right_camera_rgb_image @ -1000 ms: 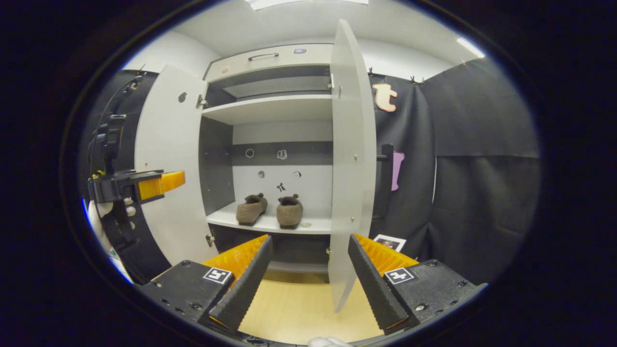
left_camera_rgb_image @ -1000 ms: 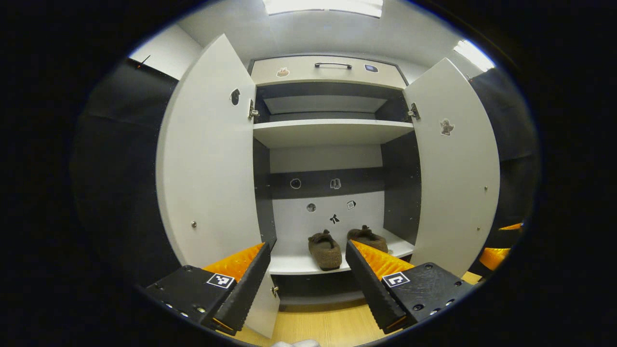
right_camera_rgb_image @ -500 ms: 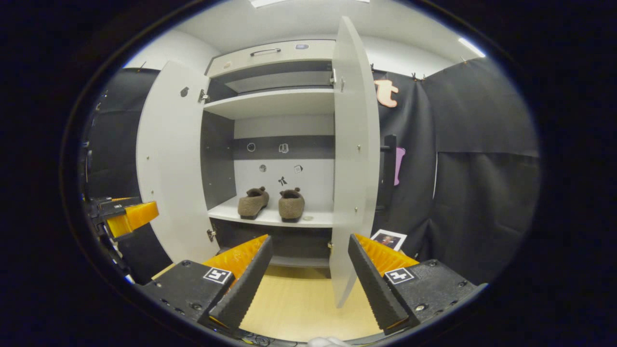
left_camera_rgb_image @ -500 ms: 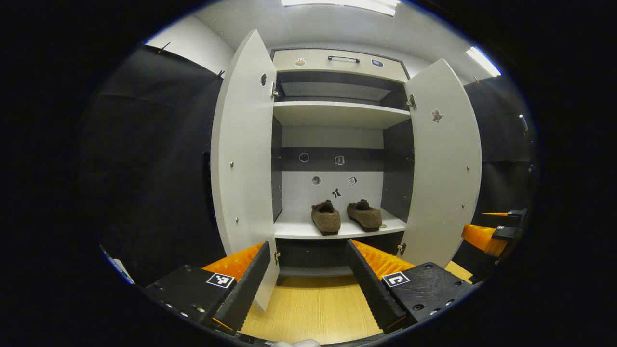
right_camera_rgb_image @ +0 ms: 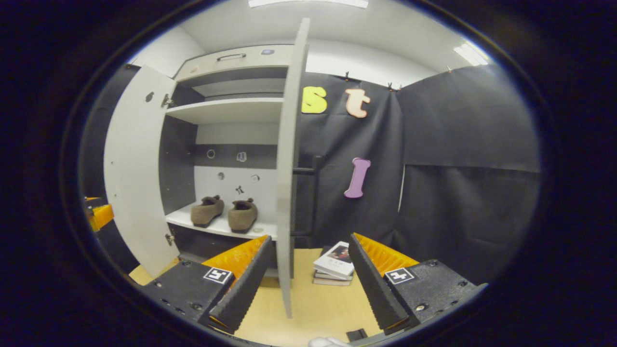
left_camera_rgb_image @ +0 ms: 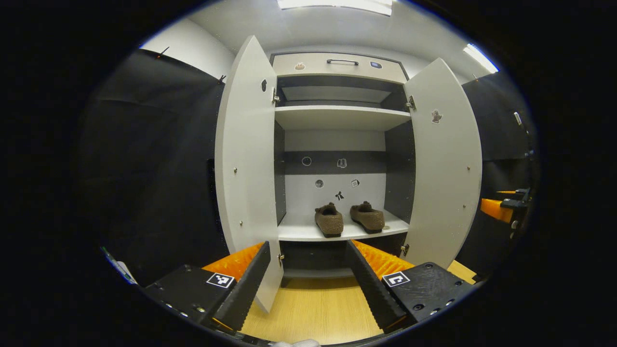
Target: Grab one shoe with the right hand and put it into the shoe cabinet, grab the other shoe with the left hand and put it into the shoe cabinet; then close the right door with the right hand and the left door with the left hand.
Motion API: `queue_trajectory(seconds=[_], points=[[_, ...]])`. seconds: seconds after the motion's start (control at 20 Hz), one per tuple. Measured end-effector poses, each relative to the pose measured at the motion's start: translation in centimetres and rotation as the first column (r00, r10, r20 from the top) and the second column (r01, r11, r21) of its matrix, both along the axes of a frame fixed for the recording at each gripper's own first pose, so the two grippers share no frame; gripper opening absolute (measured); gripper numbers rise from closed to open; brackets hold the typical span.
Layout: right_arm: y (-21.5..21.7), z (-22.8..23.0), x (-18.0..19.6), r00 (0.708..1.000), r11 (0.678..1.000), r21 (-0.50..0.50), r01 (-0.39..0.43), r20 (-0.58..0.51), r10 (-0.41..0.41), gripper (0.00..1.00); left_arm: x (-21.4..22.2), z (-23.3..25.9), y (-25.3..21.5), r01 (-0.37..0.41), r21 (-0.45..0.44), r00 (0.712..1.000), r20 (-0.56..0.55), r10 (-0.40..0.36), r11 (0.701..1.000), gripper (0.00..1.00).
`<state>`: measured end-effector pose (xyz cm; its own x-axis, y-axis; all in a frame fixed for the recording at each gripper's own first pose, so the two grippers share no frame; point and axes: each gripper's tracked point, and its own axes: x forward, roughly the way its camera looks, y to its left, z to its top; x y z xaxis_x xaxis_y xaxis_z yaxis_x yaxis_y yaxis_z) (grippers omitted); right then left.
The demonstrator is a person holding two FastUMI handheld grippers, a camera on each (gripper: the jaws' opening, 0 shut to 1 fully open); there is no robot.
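Two brown slippers [left_camera_rgb_image: 329, 220] [left_camera_rgb_image: 367, 217] sit side by side on the lower shelf [left_camera_rgb_image: 299, 232] of the white shoe cabinet. Both doors stand open: the left door [left_camera_rgb_image: 246, 159] and the right door [left_camera_rgb_image: 446, 159]. My left gripper [left_camera_rgb_image: 306, 284] is open and holds nothing, back from the cabinet above the wooden floor, with the left door's lower edge near its left finger. In the right gripper view the right door [right_camera_rgb_image: 287, 168] shows edge-on, and my right gripper [right_camera_rgb_image: 308, 284] is open just in front of that edge. The slippers [right_camera_rgb_image: 207, 211] [right_camera_rgb_image: 242, 215] lie beyond it.
A small stack of books [right_camera_rgb_image: 332, 265] lies on the floor right of the right door, against the black cloth wall. A dark handle [right_camera_rgb_image: 306, 170] sticks out of the door's outer face. An upper shelf [left_camera_rgb_image: 337, 115] and a drawer [left_camera_rgb_image: 340, 65] sit above.
My left gripper has drawn back from the cabinet, so the slippers look smaller. My right gripper has swung to the right; the right door's edge now stands between its fingers and the books came into view.
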<state>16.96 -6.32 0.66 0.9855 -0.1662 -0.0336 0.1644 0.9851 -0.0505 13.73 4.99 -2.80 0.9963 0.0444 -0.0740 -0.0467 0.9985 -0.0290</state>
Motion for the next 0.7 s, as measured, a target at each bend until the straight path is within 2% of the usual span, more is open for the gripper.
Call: queue_trajectory(seconds=[0.15,0.25,0.45,0.7], points=[[-3.7,1.1,1.8,0.998,0.998,0.016,0.062,0.011,-0.062,1.0,-0.1,-0.2,-0.7,-0.005,0.001,1.0,-0.004,0.005,1.0,0.95],[-5.1,1.5,3.3,0.997,0.997,0.027,0.071,0.009,-0.072,1.0,0.0,-0.3,-0.9,-0.015,0.007,1.0,-0.01,0.015,1.0,0.95],[-5.1,2.3,5.6,0.999,0.999,0.036,0.034,0.023,-0.035,1.0,-0.3,-0.2,-1.3,-0.04,0.012,0.999,-0.013,0.04,0.999,0.95],[-3.4,2.5,6.5,0.999,0.999,0.034,-0.04,0.007,0.04,0.97,0.2,-1.3,-1.7,-0.053,0.01,0.999,-0.013,0.053,0.999,0.95]])
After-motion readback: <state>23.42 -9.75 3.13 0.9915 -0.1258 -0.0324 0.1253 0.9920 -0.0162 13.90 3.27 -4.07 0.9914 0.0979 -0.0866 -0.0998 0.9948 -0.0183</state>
